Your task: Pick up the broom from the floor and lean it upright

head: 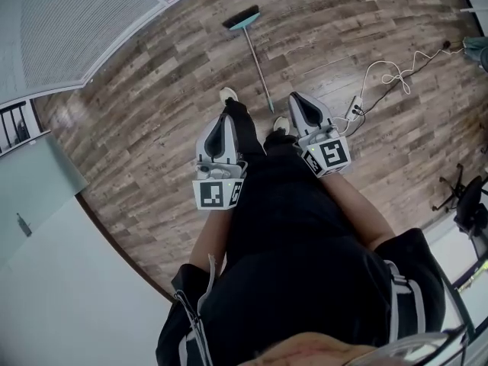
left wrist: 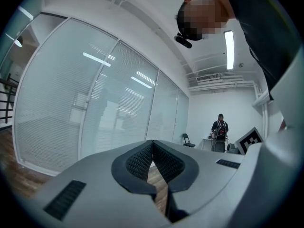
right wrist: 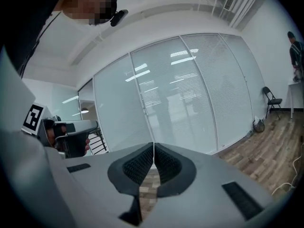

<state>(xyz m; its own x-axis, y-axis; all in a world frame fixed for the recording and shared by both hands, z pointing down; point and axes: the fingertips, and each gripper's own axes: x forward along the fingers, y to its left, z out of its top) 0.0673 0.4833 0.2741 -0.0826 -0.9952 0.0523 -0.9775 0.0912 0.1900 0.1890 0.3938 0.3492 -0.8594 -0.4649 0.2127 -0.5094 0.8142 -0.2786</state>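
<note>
The broom point(head: 255, 53) lies flat on the wooden floor ahead of the person's feet, dark bristle head with a teal band at the far end, thin handle running back toward the shoes. My left gripper point(head: 222, 125) is held level in front of the body, jaws shut and empty. My right gripper point(head: 301, 104) hangs beside it, also shut on nothing, close above the handle's near end in the head view. In the left gripper view the left gripper point(left wrist: 152, 142) has its pads touching; in the right gripper view the right gripper point(right wrist: 154, 145) does too. Neither gripper view shows the broom.
A frosted glass wall point(head: 76, 29) runs along the left. A white cable and power strip point(head: 374, 86) lie on the floor at the right. A folding chair point(right wrist: 271, 101) stands by the glass. Another person point(left wrist: 219, 127) stands at a desk far off. A black chair base point(head: 457, 197) is at the right edge.
</note>
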